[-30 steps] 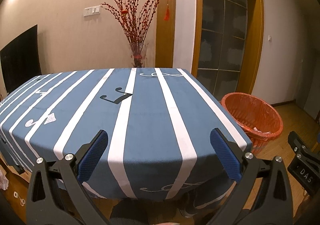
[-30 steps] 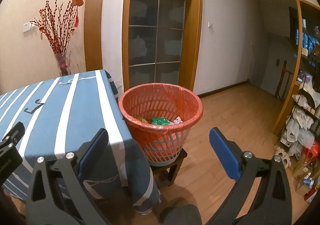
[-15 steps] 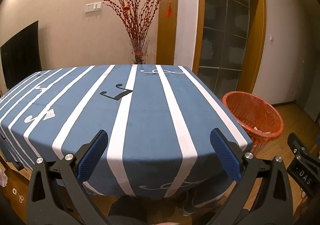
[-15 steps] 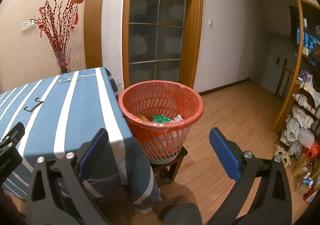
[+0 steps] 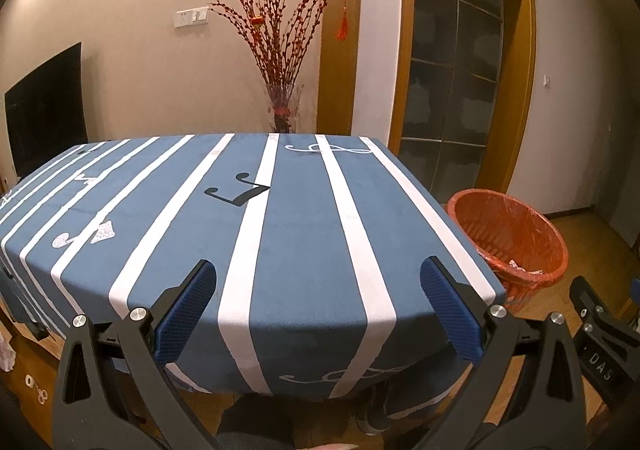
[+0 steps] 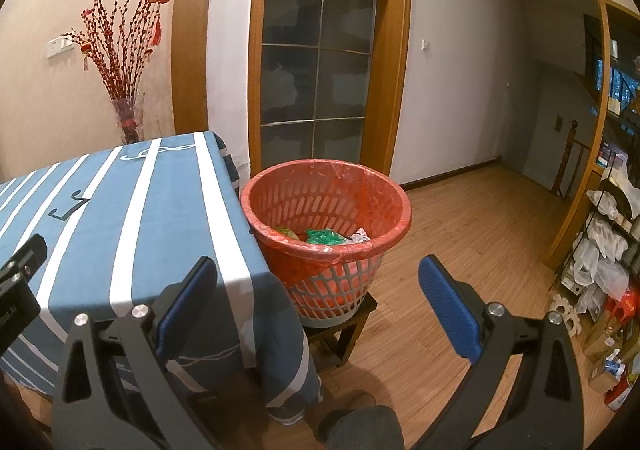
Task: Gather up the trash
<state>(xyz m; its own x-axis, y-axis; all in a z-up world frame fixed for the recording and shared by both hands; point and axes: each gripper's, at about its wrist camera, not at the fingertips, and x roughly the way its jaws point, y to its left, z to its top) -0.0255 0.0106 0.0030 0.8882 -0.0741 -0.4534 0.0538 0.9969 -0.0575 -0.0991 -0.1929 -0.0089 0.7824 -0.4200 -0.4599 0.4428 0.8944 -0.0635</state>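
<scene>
A red-lined plastic waste basket (image 6: 326, 206) stands on a low stool beside the table's right edge; it holds green, yellow and white trash (image 6: 326, 237). It also shows at the right of the left wrist view (image 5: 508, 234). My right gripper (image 6: 318, 282) is open and empty, held in front of the basket. My left gripper (image 5: 318, 286) is open and empty, held over the near edge of the table with the blue and white striped cloth (image 5: 300, 234). No trash shows on the cloth.
A vase of red branches (image 5: 282, 110) stands behind the table's far edge. A glass door (image 6: 316, 70) is behind the basket. Wooden floor (image 6: 460, 242) spreads to the right, with a cluttered rack (image 6: 604, 262) at the far right. A dark TV (image 5: 44, 106) hangs at left.
Both grippers have dropped a little and stayed open and empty. The table and basket show slightly higher in both views.
</scene>
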